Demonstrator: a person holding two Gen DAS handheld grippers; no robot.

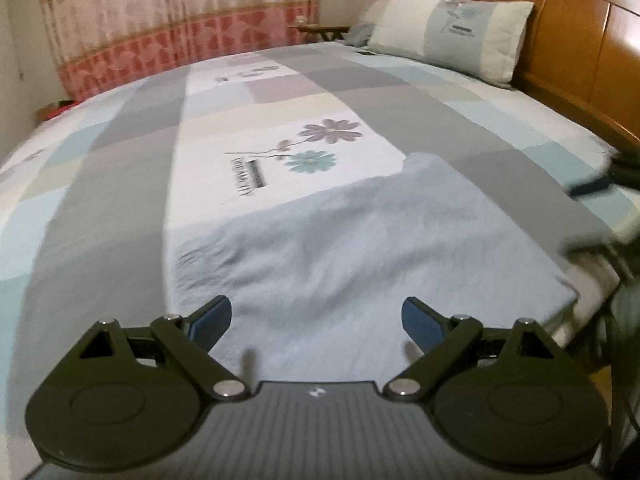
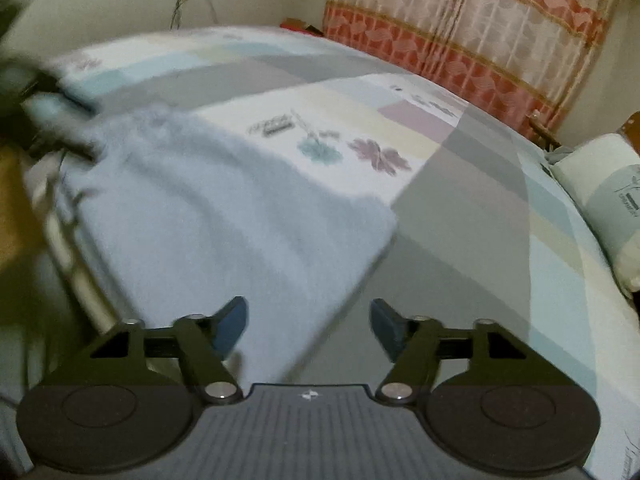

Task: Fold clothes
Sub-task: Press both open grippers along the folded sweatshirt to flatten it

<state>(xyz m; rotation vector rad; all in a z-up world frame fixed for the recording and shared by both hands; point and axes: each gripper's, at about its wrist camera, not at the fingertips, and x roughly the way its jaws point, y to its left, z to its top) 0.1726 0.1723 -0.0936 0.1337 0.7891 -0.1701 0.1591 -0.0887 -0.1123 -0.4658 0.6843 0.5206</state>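
Pale blue garment (image 1: 320, 240) lies flat near bed (image 1: 100, 200) foot edge; left claw (image 1: 316, 320) and right claw (image 2: 308, 324) both wide apart, empty. Regrip 2 matching corners, fold evenly

Patchwork bedspread (image 1: 120, 184), pillow (image 1: 452, 28), pink curtain (image 1: 168, 20).

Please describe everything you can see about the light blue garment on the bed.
The light blue garment is a soft, slightly fuzzy cloth in one plain colour. It lies flat on the patchwork bedsheet, near the bed's near edge, in a roughly rectangular shape that looks already folded. Shallow wrinkles cross its surface, and its far edge partly reaches the sheet's white flower panel. Both views are blurred, so seams, sleeves or a collar cannot be made out. Nothing rests on it, and neither gripper's open jaws touch it.
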